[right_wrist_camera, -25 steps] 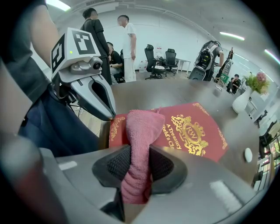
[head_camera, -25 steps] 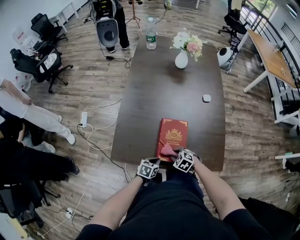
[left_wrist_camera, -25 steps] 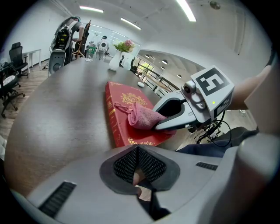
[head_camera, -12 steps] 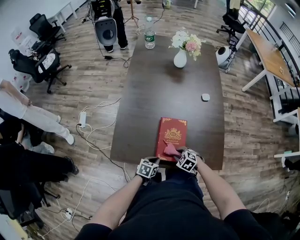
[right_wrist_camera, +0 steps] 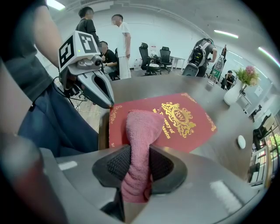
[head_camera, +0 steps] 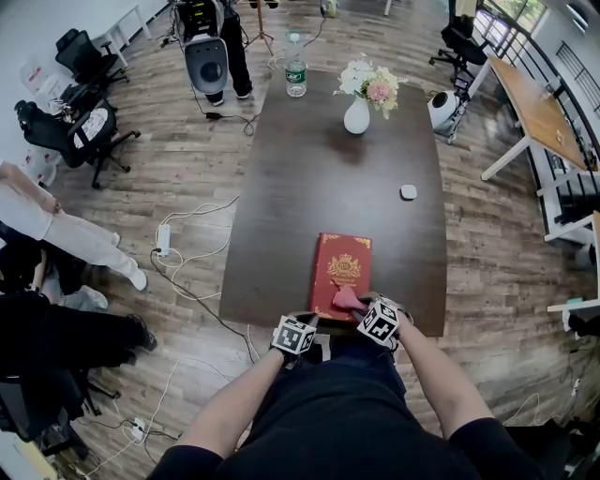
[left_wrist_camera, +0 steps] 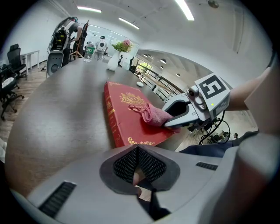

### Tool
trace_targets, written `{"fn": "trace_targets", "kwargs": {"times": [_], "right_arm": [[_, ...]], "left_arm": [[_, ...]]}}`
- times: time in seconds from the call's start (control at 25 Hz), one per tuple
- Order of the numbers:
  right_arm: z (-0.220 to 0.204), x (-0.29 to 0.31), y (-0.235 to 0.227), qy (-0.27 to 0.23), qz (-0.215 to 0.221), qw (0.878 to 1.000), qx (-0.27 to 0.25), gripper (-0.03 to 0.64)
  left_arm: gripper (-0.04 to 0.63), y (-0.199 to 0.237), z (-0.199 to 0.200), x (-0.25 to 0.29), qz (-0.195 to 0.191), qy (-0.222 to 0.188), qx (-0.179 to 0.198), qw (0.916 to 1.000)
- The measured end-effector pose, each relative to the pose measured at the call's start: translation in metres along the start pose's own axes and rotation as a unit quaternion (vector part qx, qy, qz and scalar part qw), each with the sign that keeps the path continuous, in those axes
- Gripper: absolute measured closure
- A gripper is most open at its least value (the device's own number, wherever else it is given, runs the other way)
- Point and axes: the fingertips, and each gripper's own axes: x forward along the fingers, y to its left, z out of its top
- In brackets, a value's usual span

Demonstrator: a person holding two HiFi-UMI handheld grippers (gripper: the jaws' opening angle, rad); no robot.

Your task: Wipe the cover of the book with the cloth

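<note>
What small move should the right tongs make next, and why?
Probably slide the pink towelling cloth forward over the red gold-stamped hardcover book: the right tongs grip the cloth, which rests on the cover's near end, with the far part uncovered.

Wood-plank floor (head_camera: 187,178), long dark table (head_camera: 328,187), black office chairs (head_camera: 66,122), pale desk (head_camera: 539,103), ceiling strip lights (left_wrist_camera: 183,8).

I see a dark wooden tabletop (head_camera: 309,187), long and running away from me. Flat on it at the near edge, a little right of the middle, lies a red book (head_camera: 339,272), gilt cover up. At the far end stand a white vase (head_camera: 356,116) of flowers and, left of it, a clear bottle (head_camera: 295,73). A small white object (head_camera: 409,191) sits near the right edge — well apart from the rest.
</note>
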Motion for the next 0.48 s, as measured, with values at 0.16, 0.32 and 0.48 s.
{"fn": "trace_targets", "kwargs": {"times": [0.16, 0.32, 0.48], "right_arm": [[-0.006, -0.003, -0.002, 0.001, -0.005, 1.0, 0.006, 0.5], [-0.01, -0.005, -0.004, 0.002, -0.008, 1.0, 0.012, 0.5], [-0.015, -0.009, -0.006, 0.002, -0.012, 1.0, 0.018, 0.5]], "left_arm": [[0.6, 0.0, -0.001, 0.001, 0.001, -0.001, 0.0, 1.0], [0.6, 0.001, -0.001, 0.002, 0.001, 0.0, 0.002, 1.0], [0.6, 0.001, -0.001, 0.001, 0.002, 0.0, 0.001, 1.0]]}}
